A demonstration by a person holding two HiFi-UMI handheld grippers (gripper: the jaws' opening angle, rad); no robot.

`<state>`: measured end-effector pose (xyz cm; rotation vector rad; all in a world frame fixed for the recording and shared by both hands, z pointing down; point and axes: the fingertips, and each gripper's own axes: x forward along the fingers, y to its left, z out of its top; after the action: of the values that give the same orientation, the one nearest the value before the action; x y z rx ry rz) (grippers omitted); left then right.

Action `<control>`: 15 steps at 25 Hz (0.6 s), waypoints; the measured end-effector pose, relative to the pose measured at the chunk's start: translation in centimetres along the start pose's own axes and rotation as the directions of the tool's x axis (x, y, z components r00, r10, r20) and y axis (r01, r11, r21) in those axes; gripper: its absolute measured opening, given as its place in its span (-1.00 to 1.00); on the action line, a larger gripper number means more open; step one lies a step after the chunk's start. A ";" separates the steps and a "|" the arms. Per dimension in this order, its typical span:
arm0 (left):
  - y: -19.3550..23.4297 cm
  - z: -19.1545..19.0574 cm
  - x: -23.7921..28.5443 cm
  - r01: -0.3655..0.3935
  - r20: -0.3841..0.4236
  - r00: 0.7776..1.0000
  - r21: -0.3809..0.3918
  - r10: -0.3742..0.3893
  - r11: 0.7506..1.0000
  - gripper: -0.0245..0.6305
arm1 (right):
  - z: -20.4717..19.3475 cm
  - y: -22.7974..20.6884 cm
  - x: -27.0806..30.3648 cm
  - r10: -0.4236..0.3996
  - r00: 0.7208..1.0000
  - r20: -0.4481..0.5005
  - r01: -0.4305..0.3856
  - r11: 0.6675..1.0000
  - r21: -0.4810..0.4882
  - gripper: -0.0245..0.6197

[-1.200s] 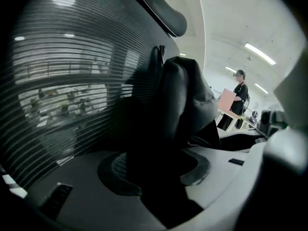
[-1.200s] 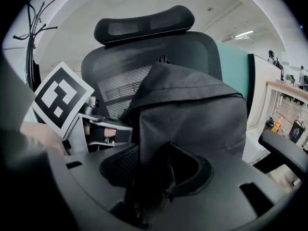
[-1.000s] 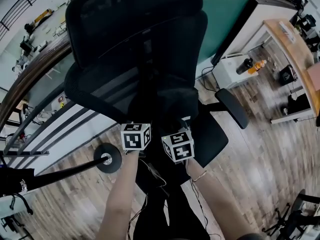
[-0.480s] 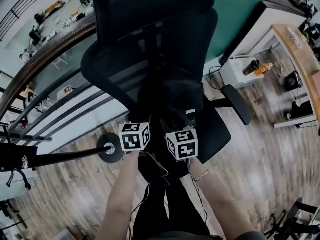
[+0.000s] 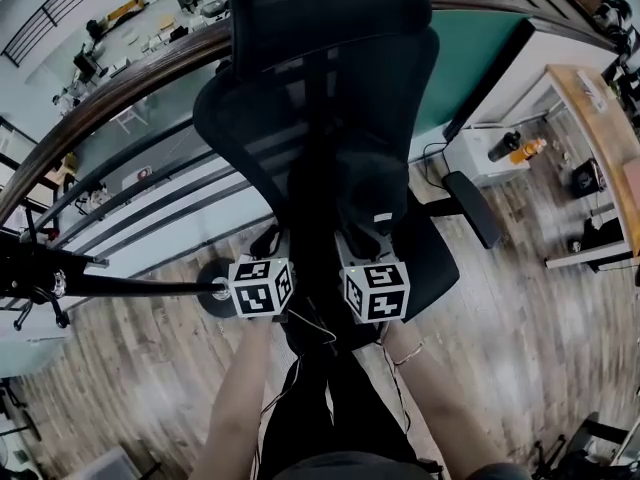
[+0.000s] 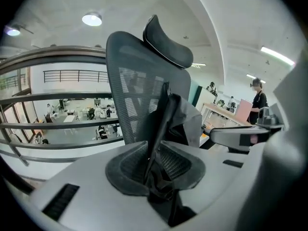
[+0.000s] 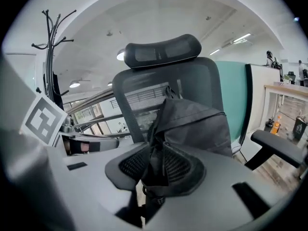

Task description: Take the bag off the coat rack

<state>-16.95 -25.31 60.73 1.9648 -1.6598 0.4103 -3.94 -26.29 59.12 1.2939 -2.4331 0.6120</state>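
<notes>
— What's over on the left?
— The coat rack stands by the railing, apart from the backpack. The left tool has just been closing and pinches a black strap.
— And the backpack?
— The backpack is against the office chair; its white tag is too small to read. The right tool, also just closed in, clamps its fabric. Farther right, an orange bottle stands on a white cabinet.

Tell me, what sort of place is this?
Probably an open-plan office or workshop on an upper level. A black mesh office chair stands beside a railing that overlooks a lower floor with work tables, and a wooden desk stands at the right.
</notes>
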 end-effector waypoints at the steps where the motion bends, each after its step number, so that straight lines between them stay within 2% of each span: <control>1: 0.0 0.2 -0.7 -0.006 0.010 1.000 0.001 0.006 1.000 -0.66 | 0.3 0.1 -0.5 0.001 1.000 0.010 -0.001 1.000 0.000 -0.65; 15: -0.9 2.6 -10.6 -0.082 0.145 0.986 -0.030 0.086 0.996 -0.80 | 3.9 2.9 -7.6 0.067 0.992 0.106 -0.067 0.998 -0.007 -0.91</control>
<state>-18.44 -18.09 52.60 1.9528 -1.8354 0.2808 -2.54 -21.51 51.62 1.2785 -2.5712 0.5691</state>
